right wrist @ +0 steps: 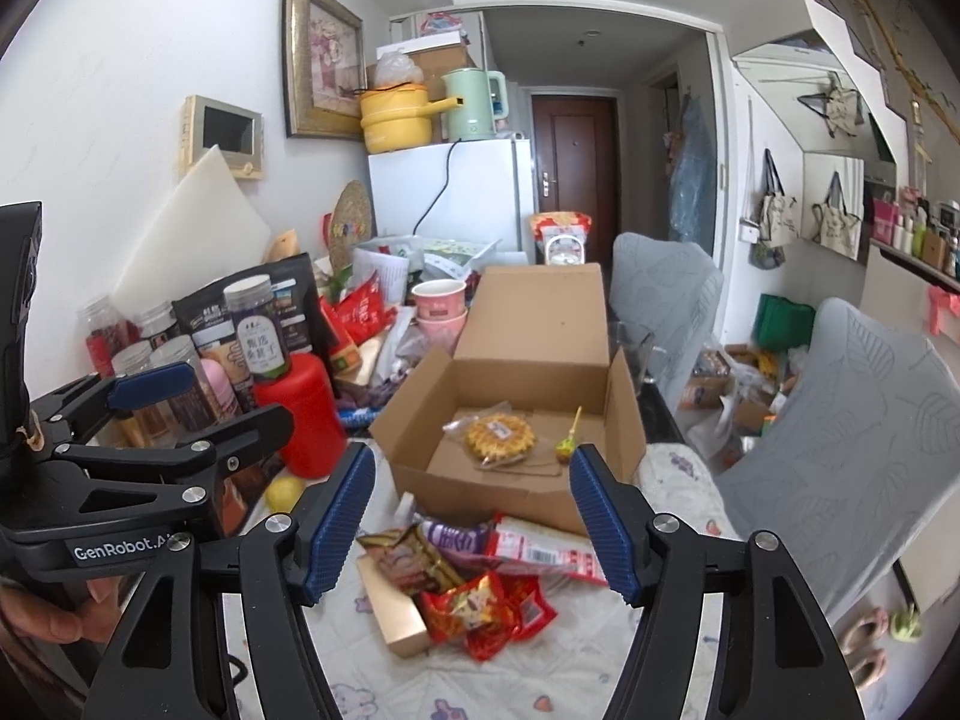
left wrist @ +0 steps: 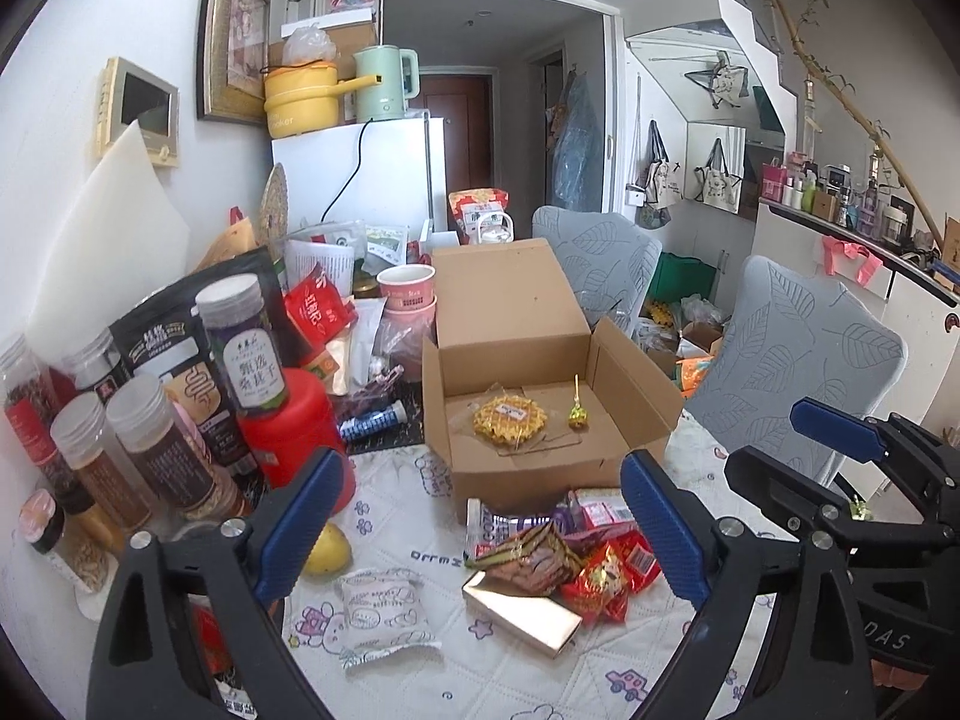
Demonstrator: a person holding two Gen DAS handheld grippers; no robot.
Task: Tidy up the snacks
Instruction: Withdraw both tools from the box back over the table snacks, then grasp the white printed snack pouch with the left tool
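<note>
An open cardboard box [left wrist: 510, 480] [right wrist: 480, 492] stands on the quilted table cover. It holds a wrapped waffle snack [left wrist: 510, 417] [right wrist: 499, 435] and a lollipop [left wrist: 577, 417] [right wrist: 565, 450]. In front of it lies a loose pile: red packets [left wrist: 606, 582] [right wrist: 480, 606], a gold box [left wrist: 522, 612] [right wrist: 393, 612], a purple wrapper [left wrist: 522, 522] [right wrist: 456, 537] and a white packet [left wrist: 384, 606]. My left gripper [left wrist: 483, 525] [right wrist: 240, 393] hovers open over the pile, holding nothing. Just to its right, my right gripper [right wrist: 471, 531] [left wrist: 762, 438] is also open and holds nothing.
Tall jars [left wrist: 162, 444], a red canister [left wrist: 294, 426] and bags crowd the table's left side, with a yellow fruit [left wrist: 327, 549] near them. Pink paper cups [left wrist: 408, 294] stand behind the box. Two grey covered chairs [left wrist: 798, 354] line the right edge. A white fridge [left wrist: 360, 174] stands behind.
</note>
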